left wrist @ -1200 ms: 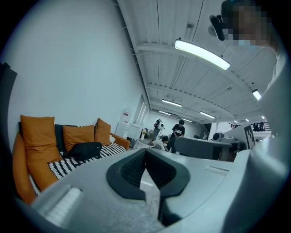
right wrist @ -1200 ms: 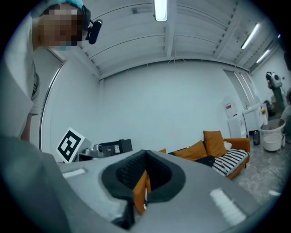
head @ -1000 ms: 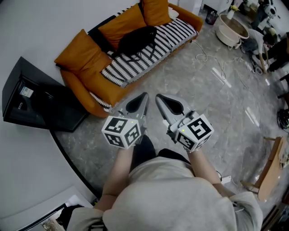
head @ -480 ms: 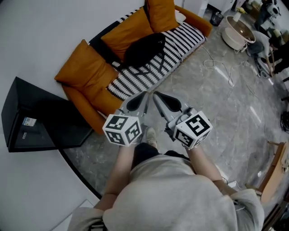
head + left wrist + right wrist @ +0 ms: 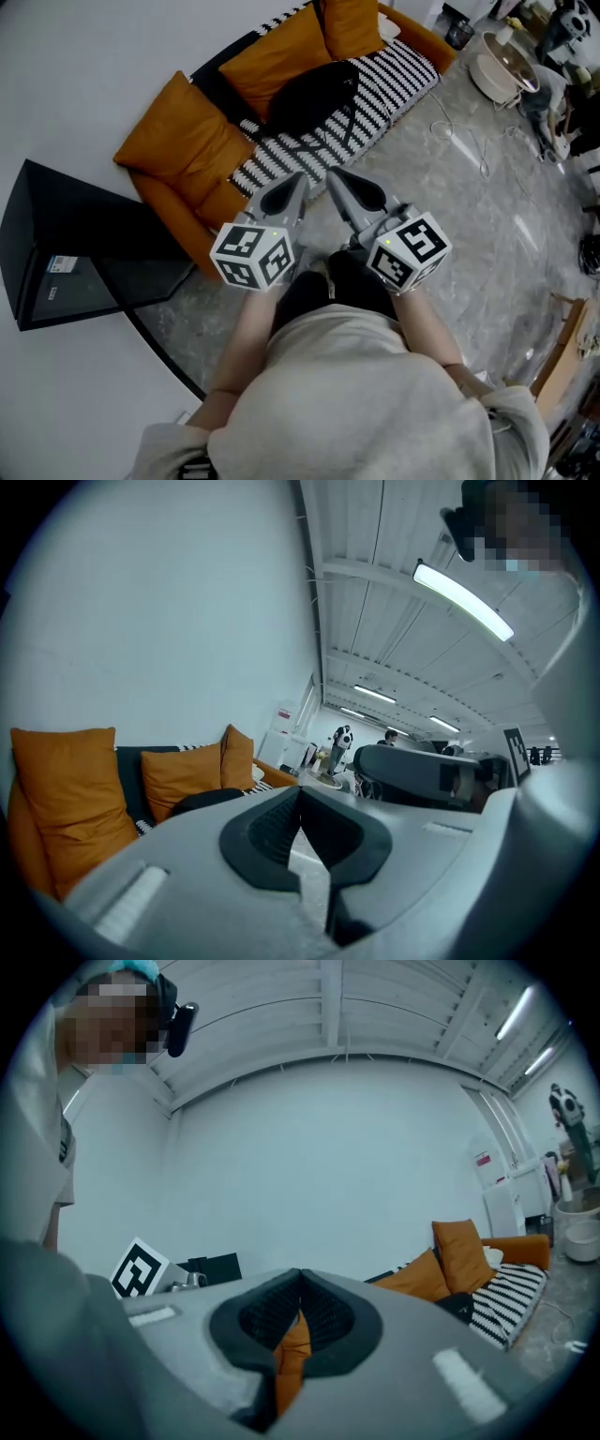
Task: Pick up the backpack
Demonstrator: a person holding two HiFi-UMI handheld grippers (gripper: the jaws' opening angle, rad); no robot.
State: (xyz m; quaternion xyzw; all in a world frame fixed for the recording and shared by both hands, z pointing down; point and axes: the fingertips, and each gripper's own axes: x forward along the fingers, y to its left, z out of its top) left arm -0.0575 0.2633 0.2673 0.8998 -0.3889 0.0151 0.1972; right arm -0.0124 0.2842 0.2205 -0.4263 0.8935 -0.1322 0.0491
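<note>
The black backpack (image 5: 314, 94) lies on the striped blanket of an orange sofa (image 5: 187, 141), leaning against the back cushions. Both grippers are held out side by side over the floor, short of the sofa's front edge and apart from the backpack. My left gripper (image 5: 298, 180) is shut with nothing in it, and so is my right gripper (image 5: 334, 176). In the left gripper view the backpack (image 5: 202, 802) shows as a dark hump just past the closed jaws (image 5: 300, 791). Seen from the right gripper, the backpack (image 5: 459, 1308) sits to the right of the closed jaws (image 5: 300, 1277).
A black cabinet (image 5: 66, 253) stands against the wall left of the sofa. White cables (image 5: 469, 141) trail over the grey stone floor. A white tub (image 5: 506, 66) and clutter stand at the far right, a wooden piece (image 5: 572, 337) at the right edge.
The person has walked toward the sofa. It and the backpack sit closer to the gripper tips. Both grippers stayed shut and side by side.
</note>
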